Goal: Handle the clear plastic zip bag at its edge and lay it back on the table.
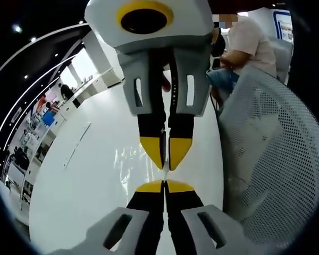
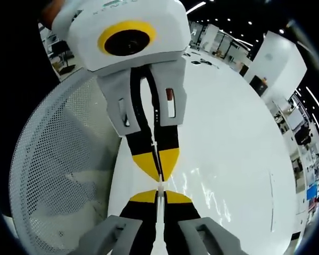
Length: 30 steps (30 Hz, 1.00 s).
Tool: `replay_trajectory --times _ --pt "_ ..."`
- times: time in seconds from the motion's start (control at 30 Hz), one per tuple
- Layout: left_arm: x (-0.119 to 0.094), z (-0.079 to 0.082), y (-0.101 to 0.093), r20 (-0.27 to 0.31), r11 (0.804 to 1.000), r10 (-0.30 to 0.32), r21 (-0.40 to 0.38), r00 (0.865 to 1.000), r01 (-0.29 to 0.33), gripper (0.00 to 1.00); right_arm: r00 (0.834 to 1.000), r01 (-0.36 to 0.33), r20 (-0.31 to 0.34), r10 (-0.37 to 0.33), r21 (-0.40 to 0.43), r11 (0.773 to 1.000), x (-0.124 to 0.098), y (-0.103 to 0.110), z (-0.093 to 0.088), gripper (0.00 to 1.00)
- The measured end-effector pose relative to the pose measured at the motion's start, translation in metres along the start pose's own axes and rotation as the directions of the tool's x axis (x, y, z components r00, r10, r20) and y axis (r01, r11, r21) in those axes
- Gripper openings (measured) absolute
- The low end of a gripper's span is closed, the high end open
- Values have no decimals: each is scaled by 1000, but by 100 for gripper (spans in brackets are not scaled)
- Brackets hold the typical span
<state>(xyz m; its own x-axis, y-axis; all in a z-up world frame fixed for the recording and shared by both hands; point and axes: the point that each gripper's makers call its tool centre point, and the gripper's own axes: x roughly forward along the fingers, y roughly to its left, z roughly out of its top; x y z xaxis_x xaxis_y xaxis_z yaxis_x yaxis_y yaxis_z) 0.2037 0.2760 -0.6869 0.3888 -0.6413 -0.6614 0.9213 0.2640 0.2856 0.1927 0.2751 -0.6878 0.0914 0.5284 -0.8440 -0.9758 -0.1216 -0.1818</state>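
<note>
The clear plastic zip bag [image 1: 128,162] shows as faint glints over the white table [image 1: 80,186], and its thin edge runs up between the two grippers. In the left gripper view my left gripper [image 1: 165,186] rises from the bottom, its yellow-tipped jaws shut on that edge. The right gripper [image 1: 166,159] faces it tip to tip from above, also shut on the edge. In the right gripper view my right gripper [image 2: 158,195] pinches the bag [image 2: 202,194] from below, with the left gripper [image 2: 159,171] opposite it.
A white mesh chair back [image 1: 271,154] stands close at the table's side [image 2: 58,159]. A person [image 1: 247,40] sits beyond it. Small dark items [image 2: 202,61] lie at the far end of the table [image 2: 239,117]. Shelves [image 1: 37,133] line the room's far side.
</note>
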Motion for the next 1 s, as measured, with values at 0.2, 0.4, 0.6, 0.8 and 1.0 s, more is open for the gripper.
replay_trajectory --times 0.2,0.4,0.6,0.8,1.0 --pt "2 0 -1 4 1000 2 14 1000 -2 0 1000 -4 11 4 -10 1000 1 1 6 0" --pt "3 3 -1 1 1000 1 11 1000 -1 0 1000 -7 10 7 -16 1000 1 1 8 0" --pt "4 2 -3 -7 1000 -10 4 1000 10 0 1000 -10 3 10 -13 1000 2 2 6 0" --pt "5 3 -4 -8 1000 -10 -18 1000 10 0 1000 -13 -18 13 -8 1000 2 2 0 0" --pt "4 5 -4 -2 999 -14 -29 1000 14 0 1000 -11 -25 11 3 1000 2 1 -3 0"
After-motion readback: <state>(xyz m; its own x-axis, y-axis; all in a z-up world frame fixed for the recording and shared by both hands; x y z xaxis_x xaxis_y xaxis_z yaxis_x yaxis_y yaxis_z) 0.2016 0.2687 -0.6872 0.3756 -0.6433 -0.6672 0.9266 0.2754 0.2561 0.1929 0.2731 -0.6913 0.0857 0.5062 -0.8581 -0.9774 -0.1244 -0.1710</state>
